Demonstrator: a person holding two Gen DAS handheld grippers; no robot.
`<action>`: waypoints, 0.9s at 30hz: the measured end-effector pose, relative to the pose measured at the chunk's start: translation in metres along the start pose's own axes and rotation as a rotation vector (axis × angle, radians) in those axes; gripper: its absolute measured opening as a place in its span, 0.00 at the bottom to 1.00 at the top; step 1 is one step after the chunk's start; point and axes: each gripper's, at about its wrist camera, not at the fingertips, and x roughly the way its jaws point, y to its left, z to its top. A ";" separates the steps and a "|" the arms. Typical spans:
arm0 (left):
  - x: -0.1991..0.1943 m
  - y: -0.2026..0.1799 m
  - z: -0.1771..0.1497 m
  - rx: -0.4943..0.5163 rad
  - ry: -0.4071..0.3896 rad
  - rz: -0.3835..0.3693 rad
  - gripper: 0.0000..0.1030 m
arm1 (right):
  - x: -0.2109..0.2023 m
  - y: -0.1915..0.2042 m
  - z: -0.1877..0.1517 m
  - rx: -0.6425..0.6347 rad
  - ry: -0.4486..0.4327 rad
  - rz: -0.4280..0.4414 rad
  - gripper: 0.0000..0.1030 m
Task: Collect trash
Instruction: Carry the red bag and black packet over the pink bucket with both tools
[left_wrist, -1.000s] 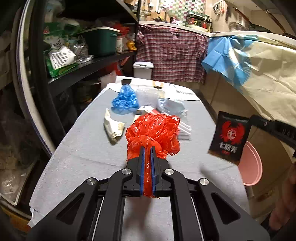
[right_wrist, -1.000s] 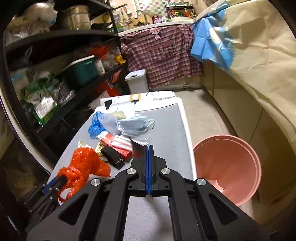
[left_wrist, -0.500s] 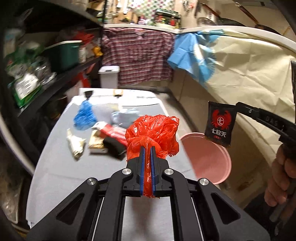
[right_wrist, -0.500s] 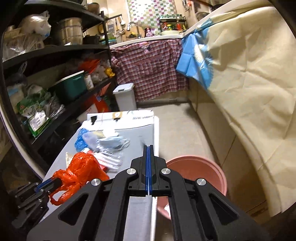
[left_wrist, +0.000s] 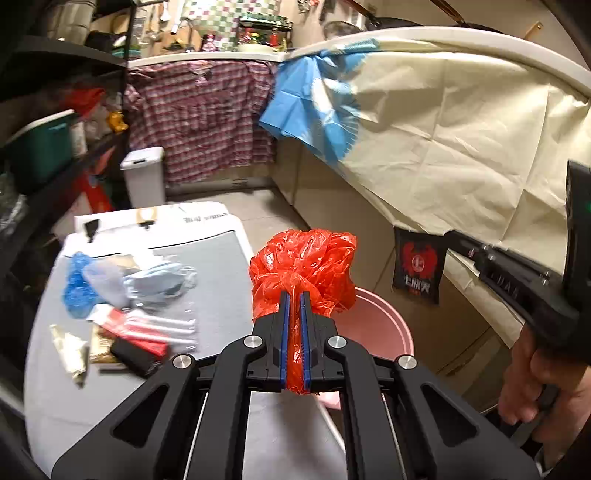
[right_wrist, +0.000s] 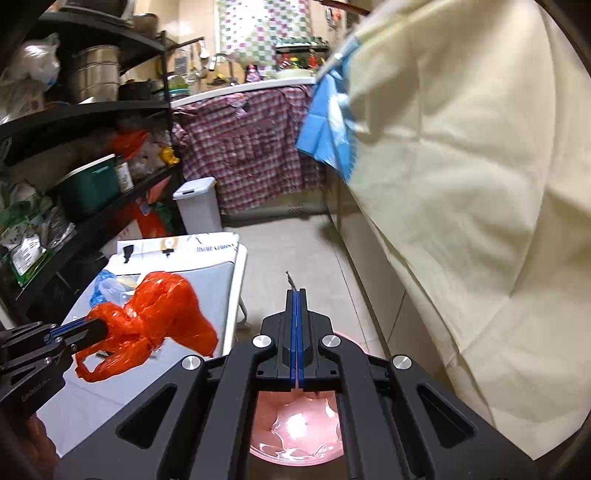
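Left tool (left_wrist: 294, 295): clamped on red bag (left_wrist: 303, 269); release only above pink bin (left_wrist: 373, 328).
Right tool (left_wrist: 448, 236): gripped black sachet (left_wrist: 417, 269); release likewise.

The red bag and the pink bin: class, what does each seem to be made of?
Red bag: thin plastic film, glossy, judging by its crinkles, shine and slight translucency. Pink bin: probably moulded hard plastic, smooth; light glints off its inside.
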 end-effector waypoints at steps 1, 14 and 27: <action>0.005 -0.002 0.000 0.006 0.000 -0.006 0.05 | 0.004 -0.003 -0.004 0.001 0.006 -0.005 0.00; 0.056 -0.016 -0.022 0.041 0.028 -0.059 0.05 | 0.031 -0.014 -0.021 -0.003 0.071 -0.041 0.00; 0.072 -0.019 -0.030 0.062 0.067 -0.068 0.05 | 0.046 -0.010 -0.027 -0.029 0.116 -0.061 0.00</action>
